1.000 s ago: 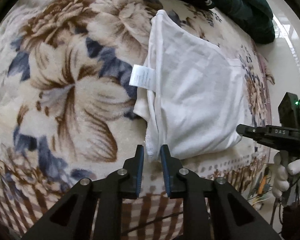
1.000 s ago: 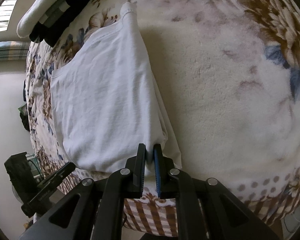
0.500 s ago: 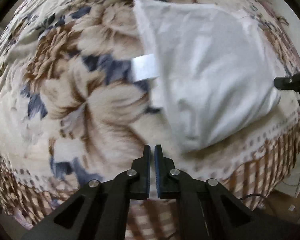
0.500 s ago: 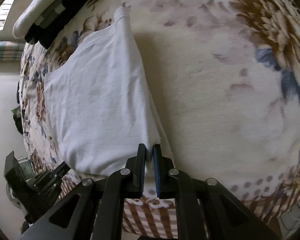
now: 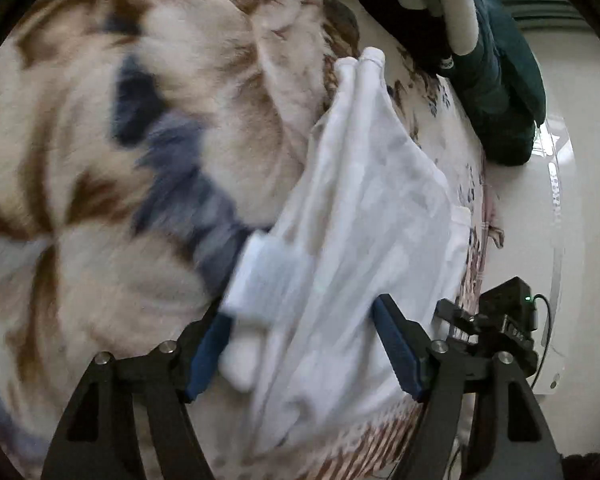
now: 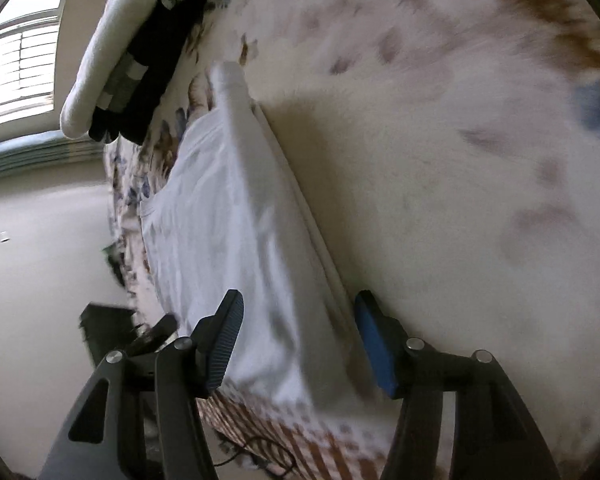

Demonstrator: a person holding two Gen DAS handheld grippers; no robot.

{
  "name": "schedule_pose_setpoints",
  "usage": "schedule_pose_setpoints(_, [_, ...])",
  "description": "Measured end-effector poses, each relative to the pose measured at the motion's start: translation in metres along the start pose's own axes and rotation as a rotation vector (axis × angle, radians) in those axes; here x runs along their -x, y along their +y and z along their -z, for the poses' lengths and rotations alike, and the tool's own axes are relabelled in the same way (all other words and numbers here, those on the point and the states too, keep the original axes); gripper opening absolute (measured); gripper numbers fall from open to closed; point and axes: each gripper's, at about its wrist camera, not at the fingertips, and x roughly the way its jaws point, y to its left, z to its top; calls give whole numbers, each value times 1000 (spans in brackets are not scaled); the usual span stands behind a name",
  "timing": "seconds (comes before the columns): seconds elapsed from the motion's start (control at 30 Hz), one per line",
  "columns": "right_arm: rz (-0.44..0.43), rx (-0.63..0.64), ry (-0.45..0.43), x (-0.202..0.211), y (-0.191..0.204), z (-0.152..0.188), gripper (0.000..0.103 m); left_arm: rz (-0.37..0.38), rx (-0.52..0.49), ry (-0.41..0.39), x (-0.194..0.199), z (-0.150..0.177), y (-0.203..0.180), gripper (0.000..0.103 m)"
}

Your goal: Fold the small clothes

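Observation:
A folded white garment (image 5: 364, 216) lies on the floral blanket (image 5: 100, 160) near its front edge. Its white label (image 5: 268, 280) sticks out at the left side. My left gripper (image 5: 304, 344) is open, its jaws wide apart around the garment's near left corner. In the right wrist view the same garment (image 6: 236, 216) runs away from me, and my right gripper (image 6: 300, 340) is open with its jaws straddling the near end. Both views are motion-blurred.
Dark green clothes (image 5: 504, 80) and a rolled white and black pile (image 6: 116, 56) lie at the far end of the blanket. The blanket's checked edge (image 6: 284, 420) drops off just in front. The other gripper (image 5: 496, 328) shows at the right.
Both grippers have opened wide. The right one let go of the garment's edge. The left one moved right and closer, onto the garment's near corner by the label.

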Motion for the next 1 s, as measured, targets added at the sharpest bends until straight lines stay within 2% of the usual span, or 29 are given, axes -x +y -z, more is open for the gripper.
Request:
schedule_pose_setpoints(0.07, [-66, -2, 22, -16, -5, -8, 60, -3, -29, -35, 0, -1, -10, 68])
schedule_pose_setpoints(0.1, [-85, 0, 18, -19, -4, -9, 60, -2, -53, -50, 2, 0, -15, 49])
schedule_pose_setpoints(0.13, [-99, 6, 14, -20, -2, -9, 50, -17, -81, -61, 4, 0, -21, 27])
schedule_pose_setpoints(0.17, [-104, 19, 17, -21, 2, -8, 38, -11, -92, -64, 5, 0, -24, 19])
schedule_pose_setpoints(0.2, [-91, 28, 21, -22, 7, -6, 18, -2, -100, -75, 9, 0, -26, 16])
schedule_pose_setpoints(0.43, [-87, 35, -40, 6, 39, 4, 14, 14, -124, -124, 40, -2, -53, 13])
schedule_pose_setpoints(0.57, [-89, 78, -71, 33, 72, 3, 13, 39, -162, -160, 74, -17, -78, 13])
schedule_pose_setpoints(0.67, [-96, 122, -100, 56, 105, -5, 13, 51, -201, -205, 100, -38, -112, 13])
schedule_pose_setpoints(0.8, [-130, 171, -159, 89, 158, -30, 13, 81, -243, -293, 134, -85, -161, 13])
schedule_pose_setpoints(0.9, [-166, 226, -219, 110, 210, -68, 13, 93, -263, -360, 152, -127, -186, 13])
schedule_pose_setpoints(1.0, [-195, 274, -266, 119, 255, -113, 13, 91, -289, -438, 164, -185, -206, 13])
